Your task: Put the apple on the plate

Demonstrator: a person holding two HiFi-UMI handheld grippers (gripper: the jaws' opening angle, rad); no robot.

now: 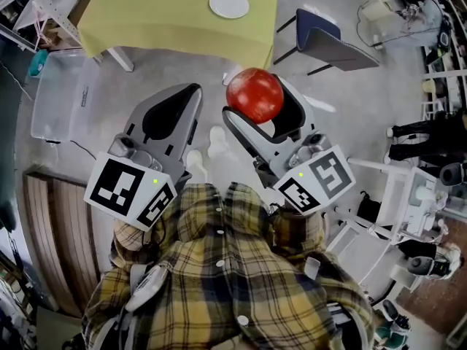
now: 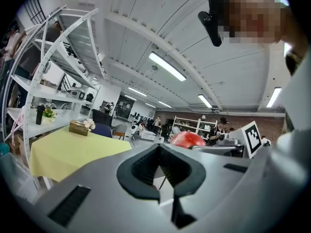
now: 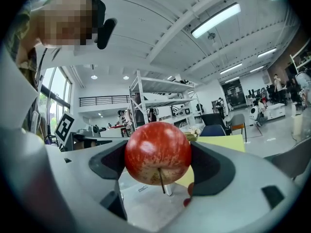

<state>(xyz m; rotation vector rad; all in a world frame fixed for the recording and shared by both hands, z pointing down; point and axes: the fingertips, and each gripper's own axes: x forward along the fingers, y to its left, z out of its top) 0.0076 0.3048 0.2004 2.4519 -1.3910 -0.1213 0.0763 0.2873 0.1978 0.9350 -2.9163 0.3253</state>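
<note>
A: Right gripper?
B: Its jaws pinch the round red speckled apple from both sides. In the right gripper view the stem points down.
A: Left gripper?
B: Jaws pressed together, nothing between them.
A: Apple position?
B: Held over the grey floor, short of the yellow-clothed table.
A: Plate?
B: The small round white plate sits on that table, well apart from the apple.
</note>
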